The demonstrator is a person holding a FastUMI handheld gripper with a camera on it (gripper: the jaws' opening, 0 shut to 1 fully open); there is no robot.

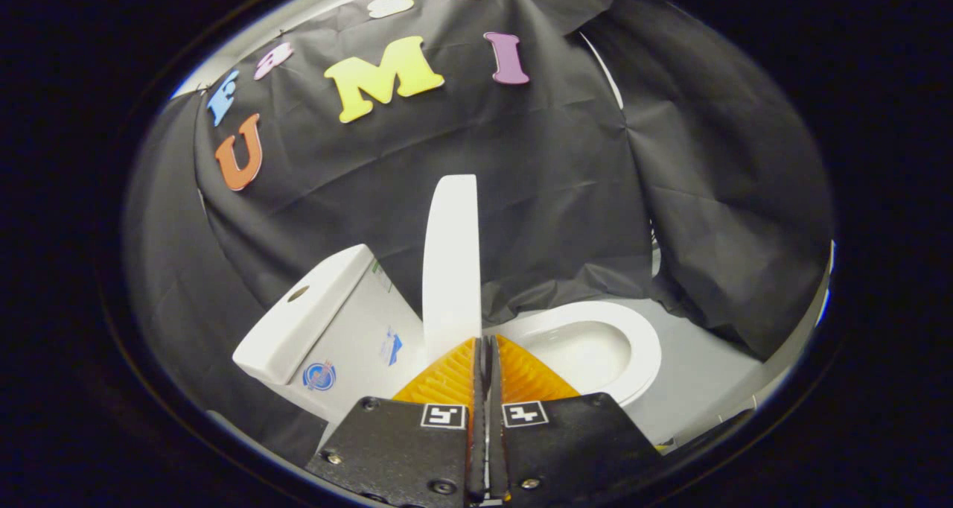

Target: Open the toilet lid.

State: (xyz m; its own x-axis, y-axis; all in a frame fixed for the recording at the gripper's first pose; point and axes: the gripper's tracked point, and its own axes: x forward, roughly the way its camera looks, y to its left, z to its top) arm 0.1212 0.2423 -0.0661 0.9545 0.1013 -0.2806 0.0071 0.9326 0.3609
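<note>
Standing nearly upright, the toilet lid [450, 262] rises just beyond the tips of the gripper [485, 342], seen edge-on and leaning toward the tank [327, 329], so the toilet is already open. The gripper's two fingers lie pressed together with only a thin seam between them and nothing held; their tips sit close to the lid's lower end, though whether they touch it cannot be told. Beside the lid, on the tank's side, the tank carries a round flush button [298, 293] on its top and two small stickers on its face. On the other side of the lid the seat [640, 344] lies flat around the bowl [588, 351], and the bowl's smooth inside is bare as far as it shows, its near part hidden behind the fingers. Black cloth [551, 195] hangs close behind the tank and the lid and drapes down toward the bowl's far rim. Pale floor [707, 366] lies open beyond the seat's outer edge, bounded farther out by more of the cloth.
</note>
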